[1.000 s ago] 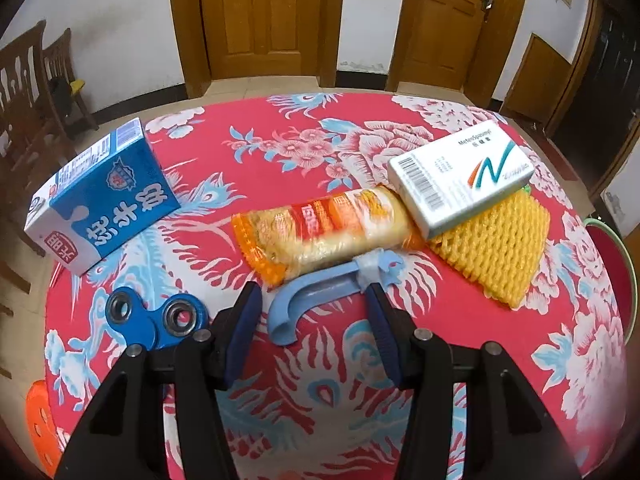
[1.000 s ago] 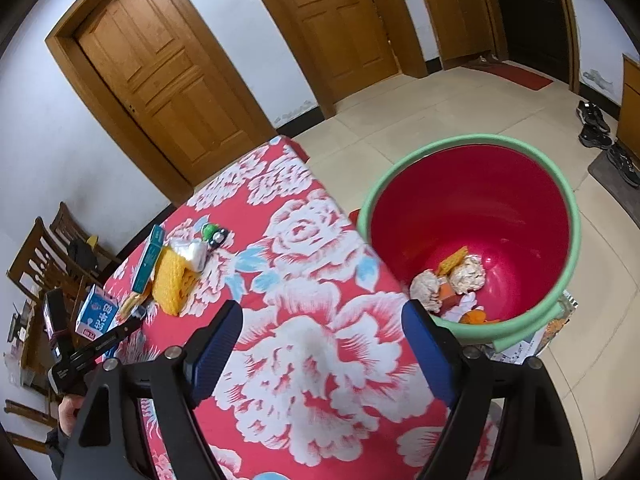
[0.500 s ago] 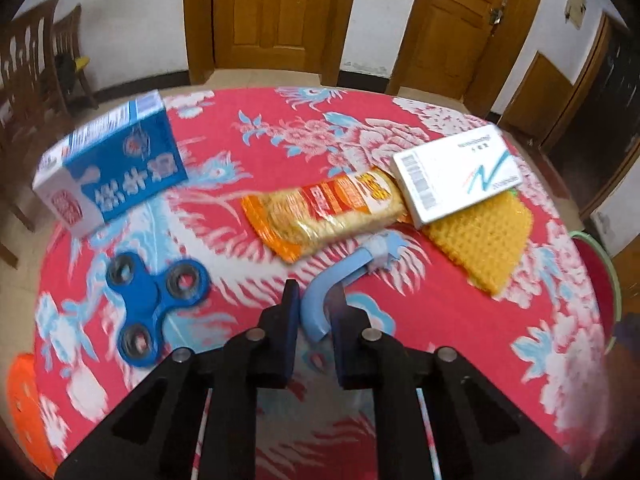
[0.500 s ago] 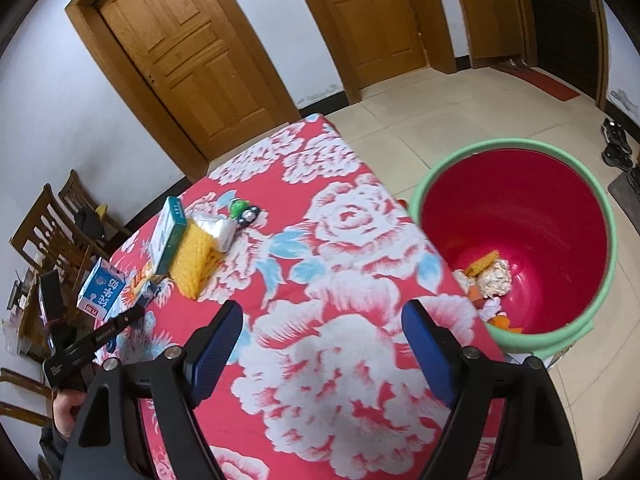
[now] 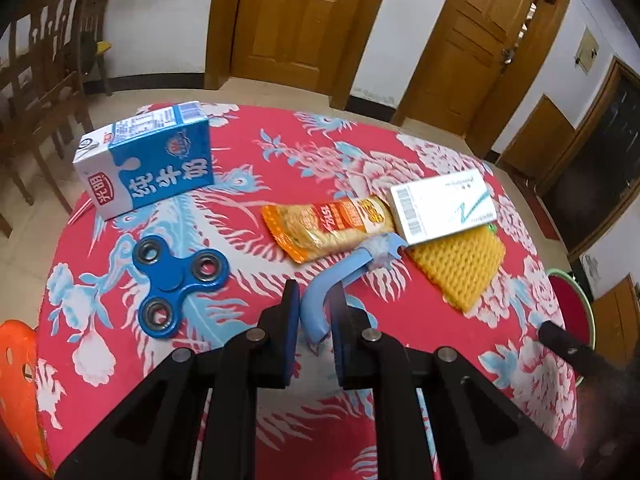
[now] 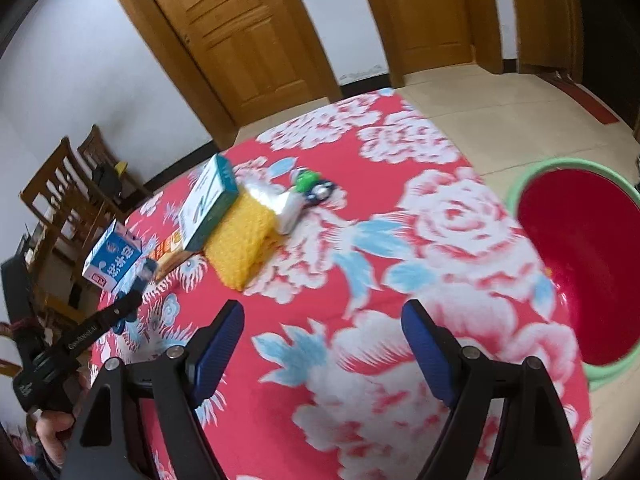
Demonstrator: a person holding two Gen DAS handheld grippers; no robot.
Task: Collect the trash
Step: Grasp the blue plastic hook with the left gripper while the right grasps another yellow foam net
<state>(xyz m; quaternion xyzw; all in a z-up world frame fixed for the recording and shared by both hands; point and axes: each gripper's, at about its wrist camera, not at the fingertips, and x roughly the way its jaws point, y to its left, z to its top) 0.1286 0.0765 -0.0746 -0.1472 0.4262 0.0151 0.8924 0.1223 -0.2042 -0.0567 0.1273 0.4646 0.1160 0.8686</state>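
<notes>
**Desk stock, with one blue piece taken up**

- Left gripper (image 5: 314, 312): fingers clamped on the curved end of a pale blue plastic hook (image 5: 340, 276); its far, taped end reaches toward the snack packet (image 5: 324, 226).
- Right gripper (image 6: 322, 344): fingers wide apart, nothing between them, having just closed a little; it hangs above a bare flowered stretch of the desk (image 6: 420, 248).
- Red tub with green rim (image 6: 584, 272): on the floor, just beside the desk's right edge.
- Milk carton (image 5: 146, 164): blue and white, lying on its side at the far left of the desk.
- Fidget spinner (image 5: 176, 280): blue, three-armed, flat on the cloth, near the left fingers.
- Snack packet: orange, lying mid-desk, its right end touching the white box (image 5: 442, 208).
- White box: barcode on its end, resting partly on the yellow foam net (image 5: 460, 268).
- Small green toy (image 6: 310, 184): beyond the yellow net, beside a crumpled silvery wrapper (image 6: 280, 204); blurred.
- Wooden chairs (image 5: 44, 64): well apart, by the wall.
</notes>
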